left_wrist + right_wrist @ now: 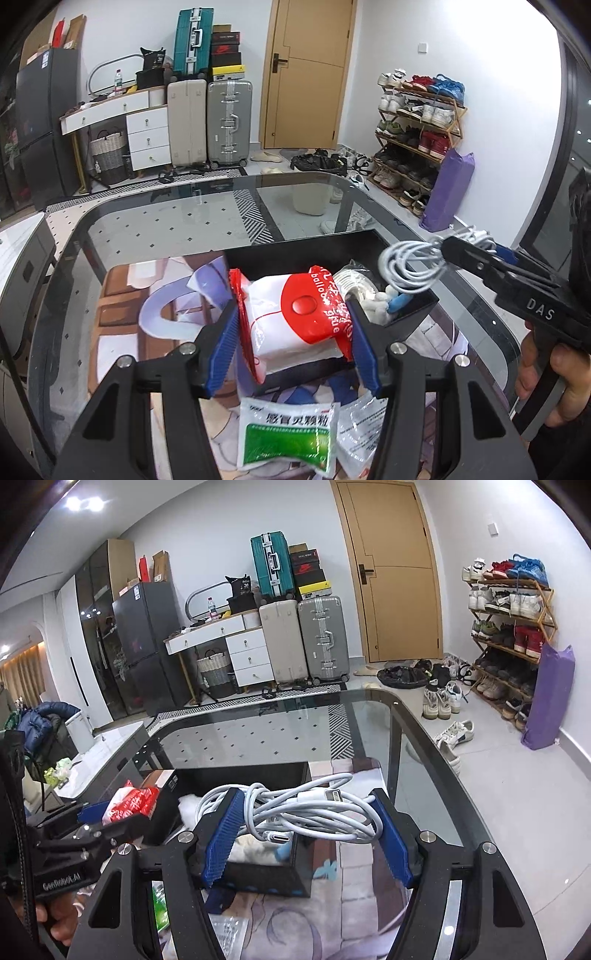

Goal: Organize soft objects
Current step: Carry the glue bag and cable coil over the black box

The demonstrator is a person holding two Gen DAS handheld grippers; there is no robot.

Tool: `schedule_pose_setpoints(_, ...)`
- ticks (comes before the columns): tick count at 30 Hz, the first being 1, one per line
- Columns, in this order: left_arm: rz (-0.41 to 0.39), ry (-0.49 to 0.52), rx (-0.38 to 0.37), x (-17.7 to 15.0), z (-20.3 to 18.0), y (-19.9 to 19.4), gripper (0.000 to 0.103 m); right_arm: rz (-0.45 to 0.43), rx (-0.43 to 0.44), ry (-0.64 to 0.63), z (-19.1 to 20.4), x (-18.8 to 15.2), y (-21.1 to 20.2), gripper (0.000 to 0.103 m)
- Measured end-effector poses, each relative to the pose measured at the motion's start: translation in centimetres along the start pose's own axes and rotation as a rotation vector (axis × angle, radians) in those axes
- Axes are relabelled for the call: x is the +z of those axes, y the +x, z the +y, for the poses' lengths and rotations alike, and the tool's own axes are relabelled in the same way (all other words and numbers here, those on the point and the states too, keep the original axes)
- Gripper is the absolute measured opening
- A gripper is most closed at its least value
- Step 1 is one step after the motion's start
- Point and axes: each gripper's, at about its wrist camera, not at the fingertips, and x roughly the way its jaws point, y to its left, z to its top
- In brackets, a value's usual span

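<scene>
Black rectangular bin (413, 314): held a white plush toy (375, 308) and a clear tape roll (352, 282).
Left gripper (291, 332): clamped the red-and-white plastic packet (295, 317) over the bin.
Right gripper (308, 823): clamped the coiled white charging cable (295, 808) above the bin.
Left view only: green-and-white medicine sachet (288, 439) on the glass table (147, 229).

White walls are enclosing a pale tiled floor (498, 805). A tan door (397, 572) is standing shut beside a loaded shoe rack (513, 627). Suitcases (303, 638) are lining the far wall next to white drawers (247, 657) and a dark fridge (147, 646). Ceiling lights (83, 504) are glaring.
</scene>
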Motion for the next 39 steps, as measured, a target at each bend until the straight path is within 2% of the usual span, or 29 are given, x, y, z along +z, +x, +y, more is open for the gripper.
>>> schedule_pose_setpoints(21, 0.064, 0.052, -0.032, 0.5, -1.6, 4.7, 0.056, 0.030, -0.023, -0.058, 1.3, 1.7, 6.0, 0.070)
schedule_pose_setpoints(39, 0.079, 0.049, -0.051, 0.3, -1.7, 5.8, 0.056, 0.067, -0.002, -0.109, 2.8, 2.0, 10.1, 0.070)
